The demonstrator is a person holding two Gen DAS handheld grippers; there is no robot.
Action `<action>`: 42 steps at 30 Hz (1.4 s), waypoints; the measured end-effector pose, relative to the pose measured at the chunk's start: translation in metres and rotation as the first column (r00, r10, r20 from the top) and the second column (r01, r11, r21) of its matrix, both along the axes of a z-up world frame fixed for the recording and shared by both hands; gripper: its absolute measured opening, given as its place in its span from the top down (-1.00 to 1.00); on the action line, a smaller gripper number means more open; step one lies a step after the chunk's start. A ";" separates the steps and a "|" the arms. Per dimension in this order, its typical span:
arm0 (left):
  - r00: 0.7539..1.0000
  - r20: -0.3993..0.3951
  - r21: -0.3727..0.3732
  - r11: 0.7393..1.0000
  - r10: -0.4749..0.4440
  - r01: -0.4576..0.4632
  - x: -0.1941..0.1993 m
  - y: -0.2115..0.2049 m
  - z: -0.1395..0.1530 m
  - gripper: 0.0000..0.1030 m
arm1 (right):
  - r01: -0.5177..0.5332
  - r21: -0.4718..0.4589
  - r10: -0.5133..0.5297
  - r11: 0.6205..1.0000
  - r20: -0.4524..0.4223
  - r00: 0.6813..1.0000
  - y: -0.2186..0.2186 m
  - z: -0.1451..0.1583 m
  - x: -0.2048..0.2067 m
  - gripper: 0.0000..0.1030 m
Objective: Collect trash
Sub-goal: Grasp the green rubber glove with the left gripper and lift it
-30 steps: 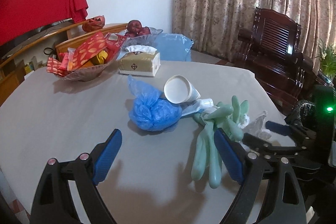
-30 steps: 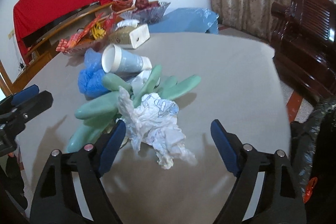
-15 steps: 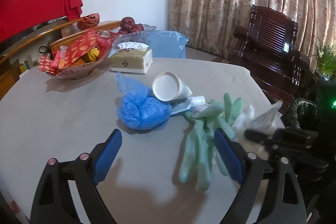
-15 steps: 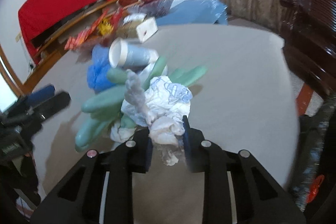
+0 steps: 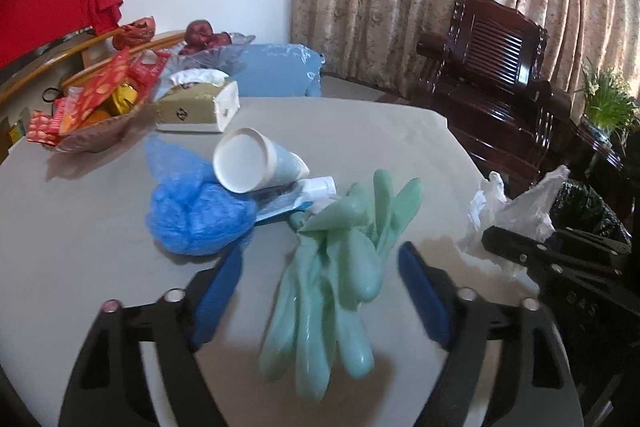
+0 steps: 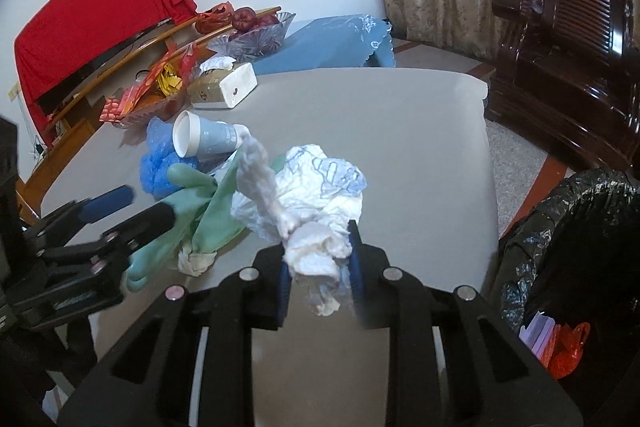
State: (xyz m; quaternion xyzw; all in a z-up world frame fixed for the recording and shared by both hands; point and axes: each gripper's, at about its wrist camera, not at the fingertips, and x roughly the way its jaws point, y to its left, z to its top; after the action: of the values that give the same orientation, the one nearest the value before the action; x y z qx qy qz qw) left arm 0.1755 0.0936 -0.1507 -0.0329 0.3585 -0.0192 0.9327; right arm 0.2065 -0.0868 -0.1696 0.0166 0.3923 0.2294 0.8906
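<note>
**Inspector:** Right wrist view shows the right gripper (image 6: pixel 318 267) with its fingers clamped narrow on the crumpled plastic wrapper (image 6: pixel 308 203), a thin, crinkled white film with blue print, bunched in the grip and off the bench (image 6: pixel 420 131).

**Assistant:** And the left?

**Inspector:** The left gripper (image 5: pixel 320 291) has just been closing but stands wide, fingers either side of the green rubber gloves (image 5: pixel 340 275) without pressing them. The gloves are limp and smooth, lying in a tangled heap on the bench.

**Assistant:** Advice?

**Inspector:** My judgement: close on the thick bunch of glove fingers, not on one loose finger, or the rubber may slip. Carry the wrapper to the black-lined bin (image 6: pixel 568 239) beside the bench, keeping the trailing film clear of its rim.

**Assistant:** Remaining?

**Inspector:** A paper cup (image 5: pixel 252 163) on its side, a squeezed tube (image 5: pixel 296 197), a blue mesh-like bundle (image 5: pixel 196 211).
</note>
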 end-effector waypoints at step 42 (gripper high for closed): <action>0.994 0.097 -0.089 0.994 -0.053 0.061 -0.050 -0.013 0.066 0.77 | -0.016 0.063 0.007 0.998 0.136 0.991 -0.023 0.075 -0.048 0.53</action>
State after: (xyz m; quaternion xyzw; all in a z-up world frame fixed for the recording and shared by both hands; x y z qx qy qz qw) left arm 0.1257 0.0803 -0.0845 -0.0644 0.3134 -0.0638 0.9453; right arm 0.1584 -0.1100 -0.0949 0.0271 0.3237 0.2476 0.9128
